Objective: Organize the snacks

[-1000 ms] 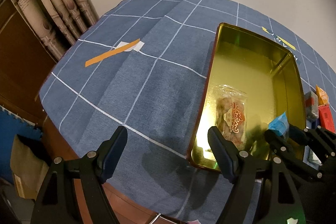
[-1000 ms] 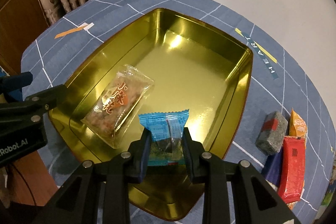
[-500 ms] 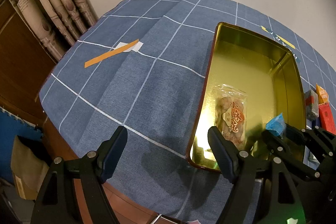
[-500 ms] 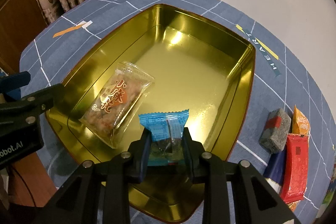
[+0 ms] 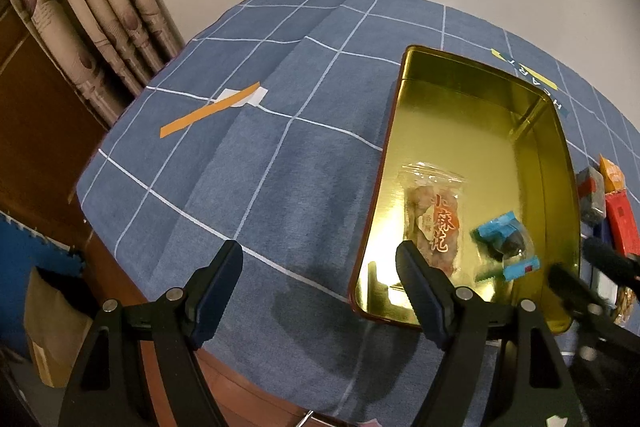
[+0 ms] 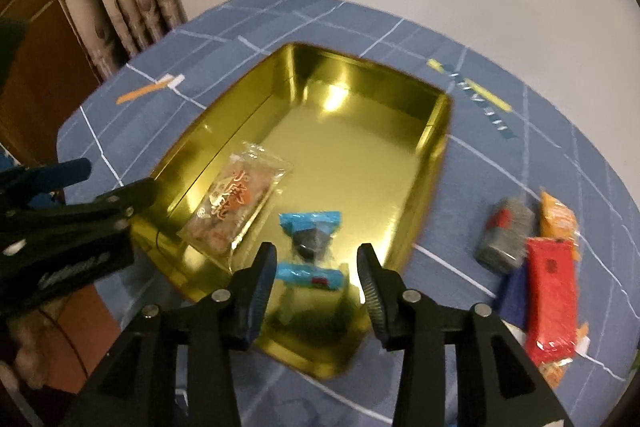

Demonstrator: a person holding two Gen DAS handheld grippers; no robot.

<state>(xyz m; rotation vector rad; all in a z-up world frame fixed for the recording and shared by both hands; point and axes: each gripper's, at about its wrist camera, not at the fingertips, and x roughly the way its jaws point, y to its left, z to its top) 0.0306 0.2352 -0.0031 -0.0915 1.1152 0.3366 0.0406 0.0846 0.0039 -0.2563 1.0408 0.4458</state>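
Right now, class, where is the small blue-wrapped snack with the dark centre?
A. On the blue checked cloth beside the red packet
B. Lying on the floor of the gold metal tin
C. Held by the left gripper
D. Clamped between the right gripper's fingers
B: the small blue-wrapped snack lies on the floor of the gold metal tin, beside the clear packet with orange lettering; the right gripper is open above it.

Both hand-held grippers (image 5: 318,267) (image 6: 316,267) agape, empty

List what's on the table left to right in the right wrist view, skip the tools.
Orange tape strip → clear snack packet with red lettering → blue-wrapped candy, both in the gold tin → grey packet → red packet.
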